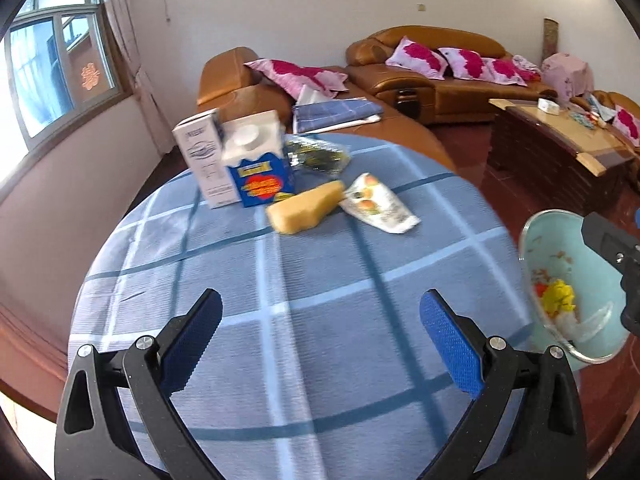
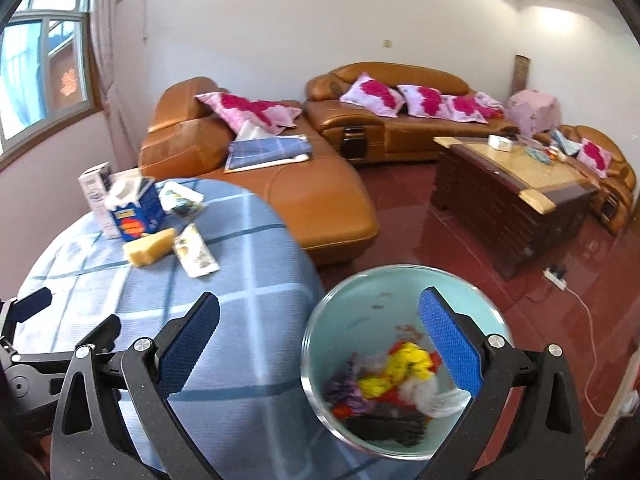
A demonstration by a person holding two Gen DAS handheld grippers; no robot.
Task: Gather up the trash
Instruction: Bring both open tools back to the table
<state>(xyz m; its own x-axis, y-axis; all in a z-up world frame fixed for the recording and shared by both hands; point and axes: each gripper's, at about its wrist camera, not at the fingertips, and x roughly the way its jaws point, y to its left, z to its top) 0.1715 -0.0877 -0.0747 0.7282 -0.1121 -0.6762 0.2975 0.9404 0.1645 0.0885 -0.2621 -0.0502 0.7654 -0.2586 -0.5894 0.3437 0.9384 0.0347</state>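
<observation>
A round table with a blue checked cloth [image 1: 304, 280] carries a yellow sponge [image 1: 304, 206], a white printed wrapper [image 1: 380, 204], a blue box [image 1: 262, 178], a white carton [image 1: 204, 156] and a dark crumpled wrapper [image 1: 316, 154]. My left gripper [image 1: 320, 334] is open and empty above the near cloth. A pale green trash bin [image 2: 368, 320] stands on the floor to the table's right, with colourful trash [image 2: 400, 376] inside. My right gripper [image 2: 320, 336] is open and empty over the table edge and bin. The bin also shows in the left wrist view [image 1: 560, 248].
Orange leather sofas with pink cushions [image 2: 260, 112] stand behind the table. A dark wooden coffee table [image 2: 512, 188] is at the right on the red floor. A white power strip and cable [image 2: 560, 280] lie on the floor. A window [image 1: 52, 72] is at the left.
</observation>
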